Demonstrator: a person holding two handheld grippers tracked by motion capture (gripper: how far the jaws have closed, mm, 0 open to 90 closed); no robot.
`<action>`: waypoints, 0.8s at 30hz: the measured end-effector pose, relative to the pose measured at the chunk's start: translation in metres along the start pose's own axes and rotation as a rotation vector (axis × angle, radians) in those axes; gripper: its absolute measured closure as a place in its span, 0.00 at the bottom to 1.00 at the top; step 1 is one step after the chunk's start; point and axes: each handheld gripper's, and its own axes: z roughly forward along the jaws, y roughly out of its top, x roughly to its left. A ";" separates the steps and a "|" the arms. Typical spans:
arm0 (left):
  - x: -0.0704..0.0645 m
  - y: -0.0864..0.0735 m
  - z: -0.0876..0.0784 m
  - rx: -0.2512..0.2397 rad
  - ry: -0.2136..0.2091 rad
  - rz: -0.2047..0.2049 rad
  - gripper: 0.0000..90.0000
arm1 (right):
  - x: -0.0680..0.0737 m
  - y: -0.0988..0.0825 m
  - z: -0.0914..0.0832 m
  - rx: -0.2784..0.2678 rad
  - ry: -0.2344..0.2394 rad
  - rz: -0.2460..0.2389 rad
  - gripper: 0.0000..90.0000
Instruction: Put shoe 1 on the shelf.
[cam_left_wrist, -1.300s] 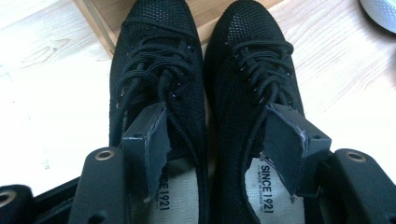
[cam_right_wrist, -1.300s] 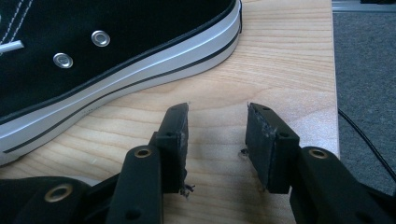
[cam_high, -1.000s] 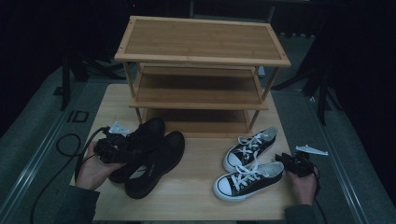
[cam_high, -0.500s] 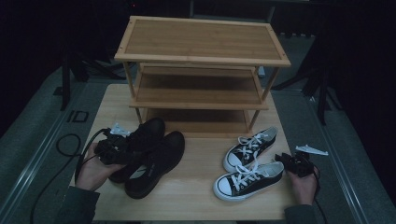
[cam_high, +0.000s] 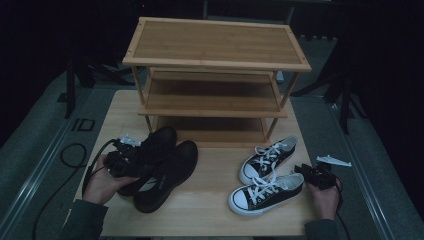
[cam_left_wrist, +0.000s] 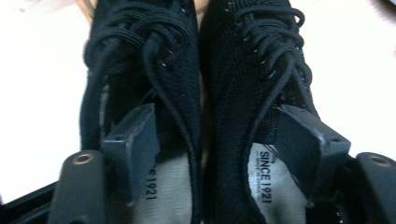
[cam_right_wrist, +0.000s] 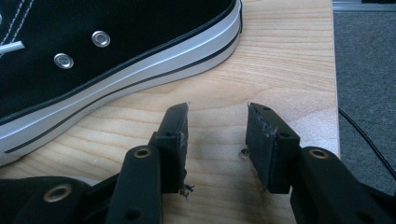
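Two black shoes (cam_high: 160, 165) lie side by side at the table's (cam_high: 215, 200) left front, before the rack (cam_high: 215, 75). The left claw (cam_left_wrist: 210, 154) has just been opening; its jaws sit one in each shoe, inner walls between them, pads seemingly loose. Squeeze both collars evenly before lifting. The right claw (cam_right_wrist: 217, 140) gapes empty beside the sneakers (cam_high: 267, 175).
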 end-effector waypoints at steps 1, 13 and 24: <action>0.000 0.000 0.001 0.005 -0.002 -0.006 0.37 | 0.000 0.000 0.000 0.000 0.000 0.000 0.65; 0.000 0.000 0.014 0.045 -0.001 -0.003 0.41 | 0.000 0.000 0.000 0.000 0.002 0.002 0.65; -0.003 0.005 0.023 0.106 0.045 0.048 0.49 | 0.000 0.000 0.000 0.000 0.003 0.002 0.65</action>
